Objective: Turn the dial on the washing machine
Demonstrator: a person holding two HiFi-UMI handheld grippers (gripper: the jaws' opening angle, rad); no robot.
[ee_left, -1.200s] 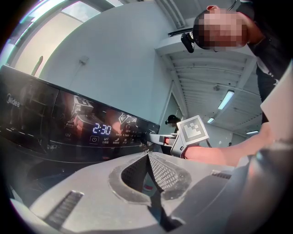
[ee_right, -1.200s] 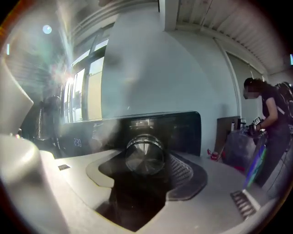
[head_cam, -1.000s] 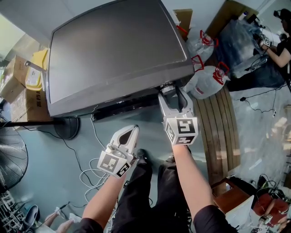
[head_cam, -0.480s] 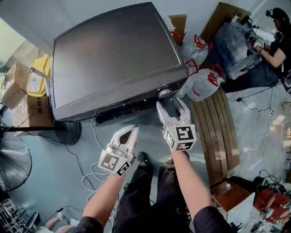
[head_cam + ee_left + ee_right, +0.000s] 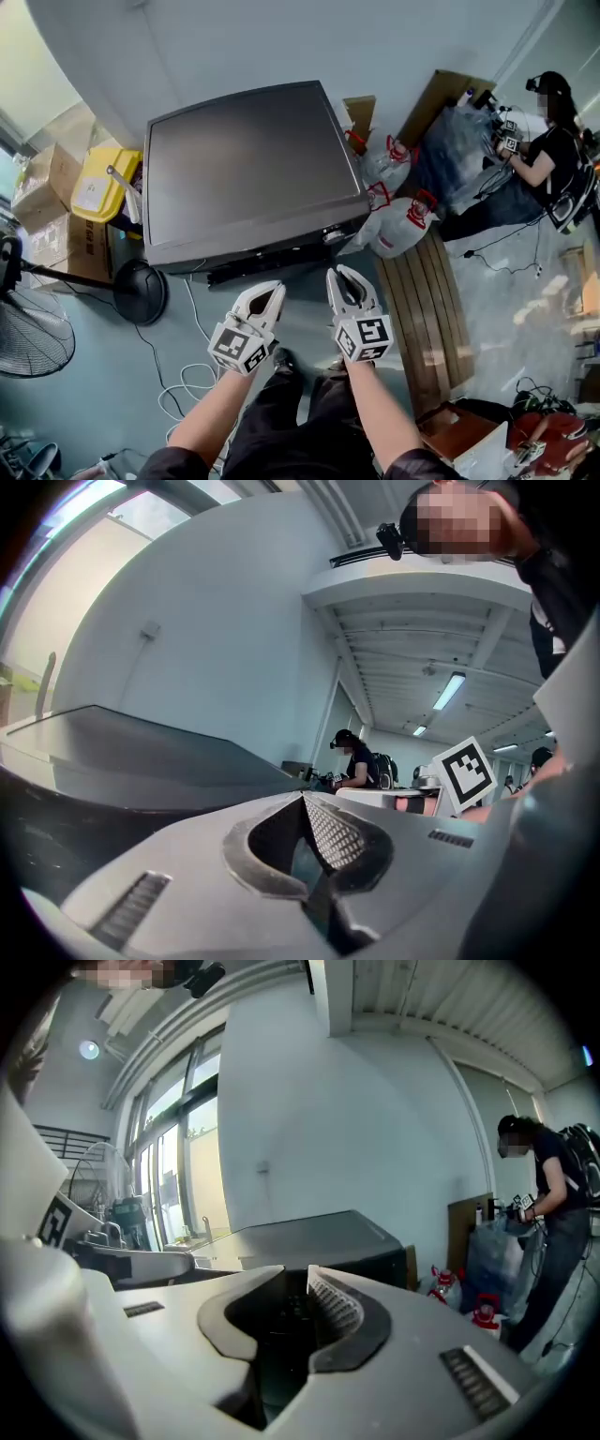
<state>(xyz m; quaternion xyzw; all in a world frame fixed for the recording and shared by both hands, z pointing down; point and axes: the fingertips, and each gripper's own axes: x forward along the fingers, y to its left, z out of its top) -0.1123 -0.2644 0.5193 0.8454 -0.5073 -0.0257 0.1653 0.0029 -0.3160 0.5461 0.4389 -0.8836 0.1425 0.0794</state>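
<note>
just above the right tongs (image 5: 344,274) at frame centre, the dial (image 5: 330,236) is sitting untouched, farther from the left tongs (image 5: 273,286); the right pair, empty, have just been closing to a slit, the left are pressing together.

Head view steeply down over washing machine (image 5: 248,169); both gripper views level, sharing its top.

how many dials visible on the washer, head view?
1: the dial, at the right end of the washing machine's front edge. Its front is mostly hidden from this angle, so there may be more.
</note>
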